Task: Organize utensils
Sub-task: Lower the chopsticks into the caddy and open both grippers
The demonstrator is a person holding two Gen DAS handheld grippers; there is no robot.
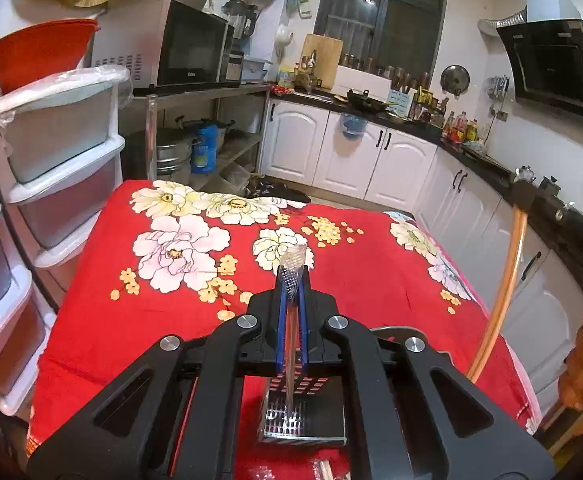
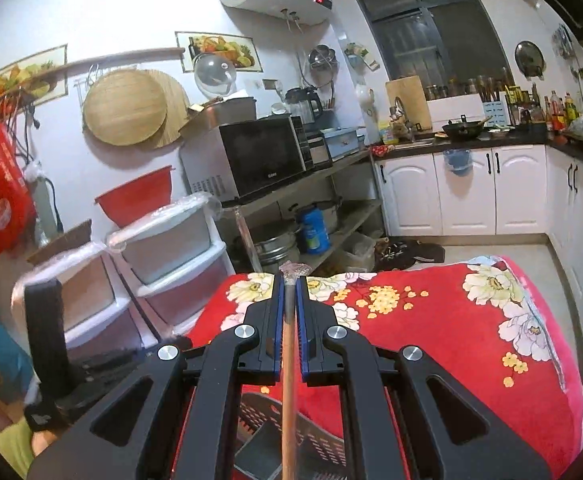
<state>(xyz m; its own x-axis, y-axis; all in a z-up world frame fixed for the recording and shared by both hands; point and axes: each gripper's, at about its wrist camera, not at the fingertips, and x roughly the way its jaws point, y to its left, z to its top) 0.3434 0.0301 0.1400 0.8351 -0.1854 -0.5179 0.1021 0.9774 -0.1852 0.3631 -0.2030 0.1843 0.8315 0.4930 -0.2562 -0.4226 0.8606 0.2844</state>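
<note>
Left wrist view showed the left hand-held gripper [image 1: 291, 280] pinching a clear-handled utensil [image 1: 293, 264] above the perforated holder [image 1: 303, 412] on the red-clothed desk [image 1: 371, 272]. The right hand-held gripper [image 2: 290, 284] clamped a wooden-handled utensil [image 2: 288, 360]; both likely needed lowering into the holder.

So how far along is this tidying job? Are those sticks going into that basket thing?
Nothing looks finished yet. In hand: the left gripper is shut on a clear-wrapped utensil above a perforated holder on the red flowered cloth; the right gripper is shut on a wooden stick, also above a holder. Left: both probably still need dropping in, and more wrapped pieces seem to lie nearby.
</note>
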